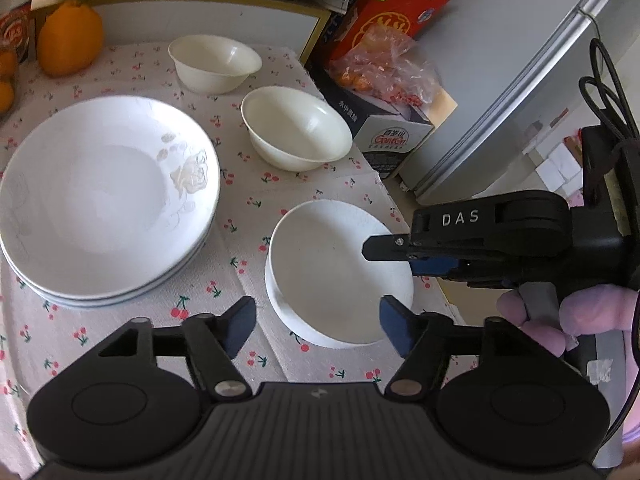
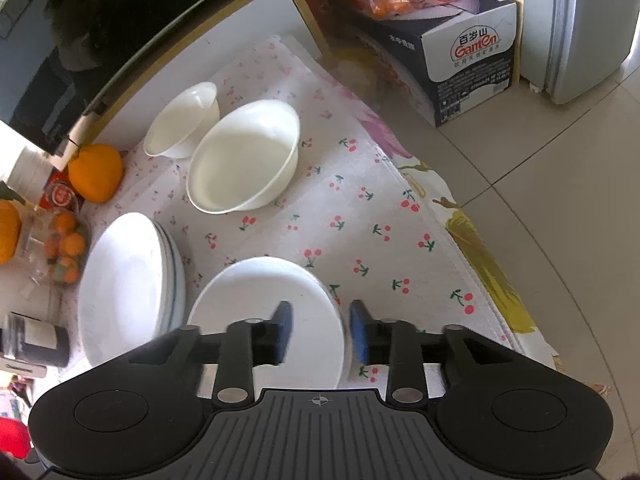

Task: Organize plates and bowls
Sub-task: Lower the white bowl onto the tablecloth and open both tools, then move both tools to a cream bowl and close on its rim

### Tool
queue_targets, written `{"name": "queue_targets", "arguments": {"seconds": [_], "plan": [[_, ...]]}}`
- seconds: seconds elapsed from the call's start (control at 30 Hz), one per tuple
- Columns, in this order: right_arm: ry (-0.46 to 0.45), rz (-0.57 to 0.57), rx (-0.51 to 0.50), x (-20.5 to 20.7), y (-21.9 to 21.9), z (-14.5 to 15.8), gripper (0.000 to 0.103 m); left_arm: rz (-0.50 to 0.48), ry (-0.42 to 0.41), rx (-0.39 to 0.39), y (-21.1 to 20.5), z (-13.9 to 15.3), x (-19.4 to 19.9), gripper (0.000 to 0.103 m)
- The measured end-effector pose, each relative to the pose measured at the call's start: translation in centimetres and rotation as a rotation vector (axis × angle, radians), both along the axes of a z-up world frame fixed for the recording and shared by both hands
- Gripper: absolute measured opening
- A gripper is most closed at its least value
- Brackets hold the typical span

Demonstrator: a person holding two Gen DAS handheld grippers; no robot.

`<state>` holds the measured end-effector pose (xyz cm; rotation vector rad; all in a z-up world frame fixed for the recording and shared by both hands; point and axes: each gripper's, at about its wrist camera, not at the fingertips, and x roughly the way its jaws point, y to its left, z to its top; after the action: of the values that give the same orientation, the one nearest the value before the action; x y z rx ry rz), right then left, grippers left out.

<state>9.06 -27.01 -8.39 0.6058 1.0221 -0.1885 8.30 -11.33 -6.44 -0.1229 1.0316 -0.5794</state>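
A stack of large white plates (image 1: 108, 200) (image 2: 128, 288) lies on the cherry-print cloth at the left. A small white plate (image 1: 336, 280) (image 2: 268, 320) lies near the table's right edge. Two white bowls stand behind: the nearer one (image 1: 298, 132) (image 2: 244, 156) and the farther one (image 1: 214, 62) (image 2: 182, 122). My left gripper (image 1: 318, 324) is open, just in front of the small plate. My right gripper (image 2: 320, 332) (image 1: 380, 254) is open and straddles the small plate's right rim, one finger over the plate and one outside it.
Oranges (image 1: 70, 38) (image 2: 96, 172) and small fruit (image 2: 66, 248) sit at the table's back left. A water carton (image 2: 468, 56) (image 1: 384, 132) with a plastic bag on it stands on the floor right of the table. A fridge (image 1: 532, 92) is beyond. A dark jar (image 2: 36, 344) stands at the left.
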Motion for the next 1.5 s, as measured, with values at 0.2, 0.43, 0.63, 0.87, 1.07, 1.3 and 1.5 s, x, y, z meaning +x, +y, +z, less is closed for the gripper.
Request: {"name": "queue_targets", "arguments": {"seconds": [0.2,0.43,0.63,0.87,1.07,1.3,1.5], "plan": [[-0.023,-0.011,0.059,0.0,0.0,0.5,0.061,0.021,-0.029,0.019,0.1,0.5,0.3,0.083],[-0.063,-0.042,0.115,0.5,-0.6,0.9,0.067,0.08,-0.084,0.032,0.5,1.9,0.9,0.094],[-0.094,-0.066,0.161,1.3,-1.0,0.9,0.071,0.118,-0.145,0.081,0.3,3.2,2.0,0.098],[-0.178,-0.149,0.233,1.8,-2.5,1.6,0.075,0.215,-0.175,0.097,0.7,3.7,4.3,0.1],[-0.195,-0.2,0.257,2.6,-3.2,0.9,0.076,0.243,-0.211,0.119,0.6,4.0,6.2,0.101],[-0.213,-0.255,0.303,3.2,-3.8,-0.4,0.077,0.282,-0.267,0.113,0.7,3.5,8.9,0.1],[-0.245,-0.278,0.296,3.9,-3.7,-1.0,0.077,0.251,-0.234,0.025,0.1,2.3,10.4,0.086]]}}
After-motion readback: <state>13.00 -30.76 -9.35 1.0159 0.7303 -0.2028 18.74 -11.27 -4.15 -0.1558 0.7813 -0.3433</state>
